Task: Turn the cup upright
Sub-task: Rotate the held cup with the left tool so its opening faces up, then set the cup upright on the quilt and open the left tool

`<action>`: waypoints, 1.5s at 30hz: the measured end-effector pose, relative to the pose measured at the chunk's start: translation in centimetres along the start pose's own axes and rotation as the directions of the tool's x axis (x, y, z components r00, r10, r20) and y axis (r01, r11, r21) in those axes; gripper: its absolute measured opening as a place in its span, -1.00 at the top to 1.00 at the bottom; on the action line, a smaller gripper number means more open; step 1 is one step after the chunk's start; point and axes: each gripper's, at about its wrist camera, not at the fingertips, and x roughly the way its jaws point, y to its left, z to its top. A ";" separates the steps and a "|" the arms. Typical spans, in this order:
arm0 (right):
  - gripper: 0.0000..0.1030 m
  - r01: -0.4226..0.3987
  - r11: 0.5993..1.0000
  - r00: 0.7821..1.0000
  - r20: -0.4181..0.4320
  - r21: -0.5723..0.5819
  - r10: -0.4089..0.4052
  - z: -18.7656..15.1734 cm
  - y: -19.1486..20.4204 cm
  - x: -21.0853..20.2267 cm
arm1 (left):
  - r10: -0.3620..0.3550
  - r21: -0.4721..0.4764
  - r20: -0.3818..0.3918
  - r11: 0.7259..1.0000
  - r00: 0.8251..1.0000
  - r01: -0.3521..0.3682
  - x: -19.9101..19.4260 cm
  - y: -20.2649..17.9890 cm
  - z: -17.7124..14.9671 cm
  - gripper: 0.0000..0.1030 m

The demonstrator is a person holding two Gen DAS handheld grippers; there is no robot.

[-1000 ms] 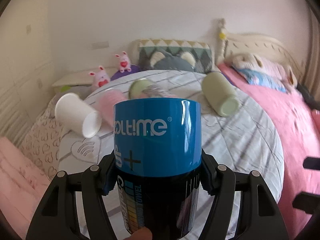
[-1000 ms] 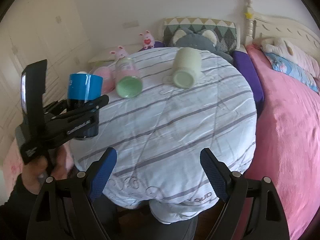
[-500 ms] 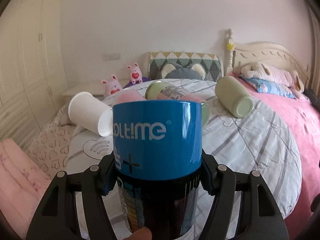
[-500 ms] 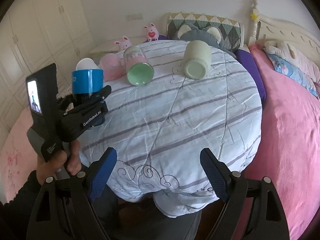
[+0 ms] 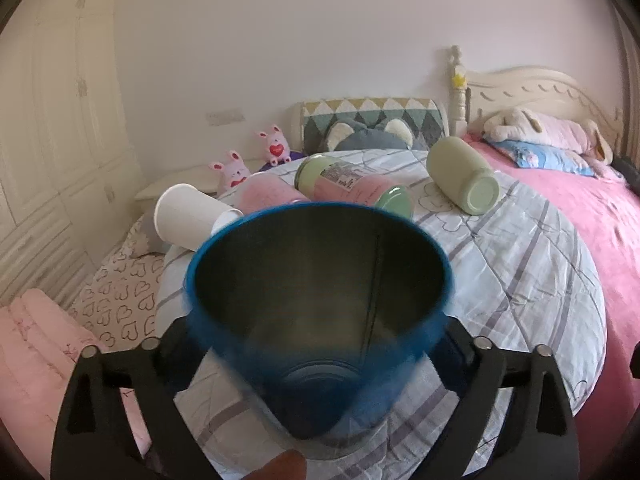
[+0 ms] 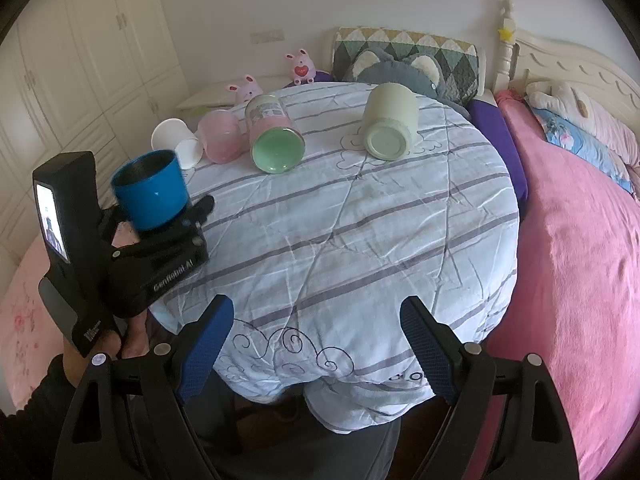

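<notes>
My left gripper (image 5: 320, 360) is shut on a blue cup (image 5: 320, 300) with a dark metal inside. The cup's open mouth tilts toward the left wrist camera. In the right wrist view the left gripper (image 6: 176, 228) holds the blue cup (image 6: 154, 192) mouth-up and slightly tilted above the table's left edge. My right gripper (image 6: 316, 344) is open and empty at the table's front edge.
On the round table with a striped cloth (image 6: 360, 220) lie a white paper cup (image 6: 176, 142), a pink cup (image 6: 222, 140), a green-based jar (image 6: 274, 136) and a pale green cup (image 6: 388, 120), all on their sides. A pink bed (image 6: 580, 220) is on the right.
The left gripper has turned the blue cup so that its mouth now faces up and toward the camera. It has moved in over the table's left edge. The right gripper has stayed open.
</notes>
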 end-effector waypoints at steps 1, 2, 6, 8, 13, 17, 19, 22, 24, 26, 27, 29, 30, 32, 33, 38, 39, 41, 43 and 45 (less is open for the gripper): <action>-0.68 0.000 1.000 1.000 0.002 0.002 0.000 0.0 0.0 -0.1 | 0.000 0.001 -0.007 1.000 1.000 0.000 0.1 0.0 0.0 -0.90; -0.68 0.000 1.000 1.000 0.003 0.004 0.000 -0.1 -0.1 -0.1 | -0.004 0.000 -0.017 1.000 1.000 0.004 0.2 0.0 0.0 -0.91; -0.68 0.002 1.000 1.000 0.009 0.010 -0.002 -0.3 -0.1 -0.4 | -0.006 0.003 -0.032 1.000 0.999 0.006 0.4 0.0 0.0 -0.92; -0.68 0.004 1.000 1.000 0.014 0.013 -0.005 -0.4 -0.2 -0.6 | -0.007 0.009 -0.033 1.000 0.999 0.007 0.3 -0.2 0.0 -0.93; -0.68 0.007 1.000 1.000 0.014 0.021 -0.008 -0.4 -0.2 -0.5 | -0.010 0.025 -0.034 1.000 0.999 0.011 0.2 -0.4 -0.1 -0.93; -0.68 0.003 1.000 1.000 0.015 0.016 -0.003 -0.3 -0.2 -0.4 | -0.010 0.025 -0.035 1.000 0.999 0.011 0.1 -0.3 -0.1 -0.93; -0.68 0.000 1.000 1.000 0.014 0.013 0.000 -0.3 -0.1 -0.3 | -0.012 0.024 -0.035 1.000 0.999 0.013 0.0 -0.2 -0.1 -0.93; -0.68 -0.003 1.000 1.000 0.015 0.012 0.003 -0.3 0.0 -0.3 | -0.023 0.013 -0.027 1.000 0.999 0.023 -0.4 0.1 -0.1 -0.93; -0.68 -0.003 1.000 1.000 0.014 0.014 0.002 -0.3 0.0 -0.3 | -0.040 -0.005 -0.027 0.999 0.999 0.040 -0.7 0.4 0.0 -0.93; -0.68 -0.003 1.000 1.000 0.015 0.012 0.003 -0.3 0.0 -0.4 | -0.052 -0.020 -0.021 0.998 0.998 0.052 -1.2 0.8 0.1 -0.93; -0.68 -0.004 1.000 1.000 0.019 0.012 0.004 -0.3 0.0 -0.4 | -0.056 -0.025 -0.020 0.998 0.998 0.056 -1.5 0.9 0.1 -0.93; -0.68 -0.007 1.000 1.000 0.026 0.013 0.006 -0.2 0.2 -0.6 | -0.059 -0.033 -0.024 0.998 0.998 0.058 -1.9 1.3 0.3 -0.93; -0.68 -0.009 1.000 0.999 0.032 0.013 0.009 -0.1 0.4 -0.7 | -0.065 -0.041 -0.028 0.997 0.998 0.064 -2.3 1.4 0.4 -0.93; -0.68 -0.012 1.000 0.999 0.050 0.006 0.012 0.2 0.8 -1.1 | -0.058 -0.047 -0.036 0.997 0.998 0.056 -3.1 1.8 0.9 -0.93; -0.68 -0.014 1.000 0.998 0.057 0.003 0.014 0.2 1.0 -1.3 | -0.047 -0.045 -0.043 0.998 0.998 0.045 -3.7 1.8 1.2 -0.93; -0.68 -0.026 0.999 0.991 0.128 -0.025 0.029 1.0 2.6 -3.3 | -0.003 -0.027 -0.044 1.000 0.999 0.001 -7.8 2.2 2.4 -0.94; -0.68 -0.026 0.999 0.989 0.145 -0.031 0.030 1.1 2.9 -3.8 | 0.006 -0.026 -0.040 1.000 0.999 -0.007 -8.7 2.3 2.7 -0.94; -0.68 -0.025 0.999 0.985 0.170 -0.037 0.031 1.4 3.1 -4.7 | 0.000 -0.027 -0.016 1.000 1.000 -0.001 -10.8 2.6 3.4 -0.99; -0.68 -0.027 0.999 0.980 0.197 -0.038 0.034 1.5 3.4 -5.5 | -0.008 -0.033 0.018 0.999 1.000 0.009 -12.5 2.9 3.9 -0.99; -0.68 -0.029 0.999 0.977 0.212 -0.037 0.036 1.5 3.6 -6.0 | -0.004 -0.030 0.036 1.000 0.999 0.006 -13.5 3.1 4.3 -0.99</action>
